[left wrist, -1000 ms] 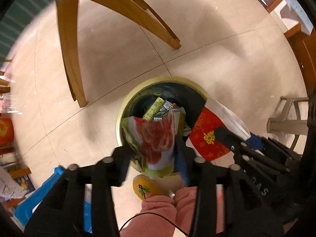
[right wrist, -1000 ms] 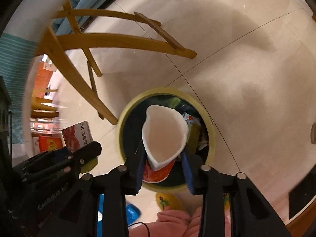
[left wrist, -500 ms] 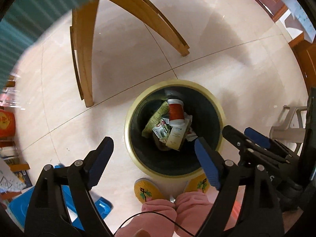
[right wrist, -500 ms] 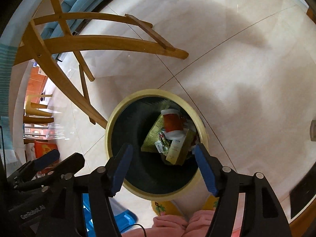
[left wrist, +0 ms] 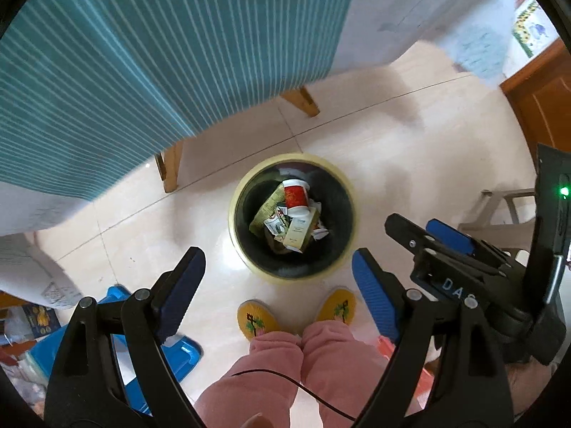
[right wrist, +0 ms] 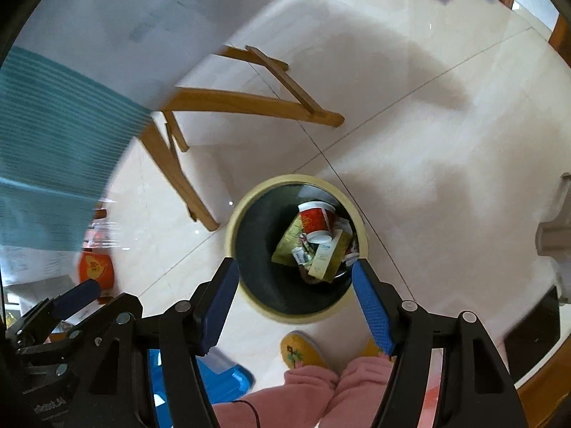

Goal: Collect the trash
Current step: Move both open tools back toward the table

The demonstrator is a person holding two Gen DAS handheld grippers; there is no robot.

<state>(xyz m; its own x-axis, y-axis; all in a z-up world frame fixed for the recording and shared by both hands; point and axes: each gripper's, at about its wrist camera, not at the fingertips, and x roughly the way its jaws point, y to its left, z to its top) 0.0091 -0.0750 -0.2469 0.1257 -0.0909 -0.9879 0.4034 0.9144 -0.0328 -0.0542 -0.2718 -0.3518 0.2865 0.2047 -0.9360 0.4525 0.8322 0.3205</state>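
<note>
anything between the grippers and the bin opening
Nothing visible. Both the left gripper and right gripper are open and empty above the bin, whose mouth is uncovered, with the cup and wrappers inside.

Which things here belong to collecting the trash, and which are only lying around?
Belong to the job:
- trash bin
- red paper cup inside it
- wrappers and cartons inside it
- left claw, open and empty
- right claw, open and empty

Only lying around:
- wooden chair legs
- striped teal cloth
- blue plastic item
</note>
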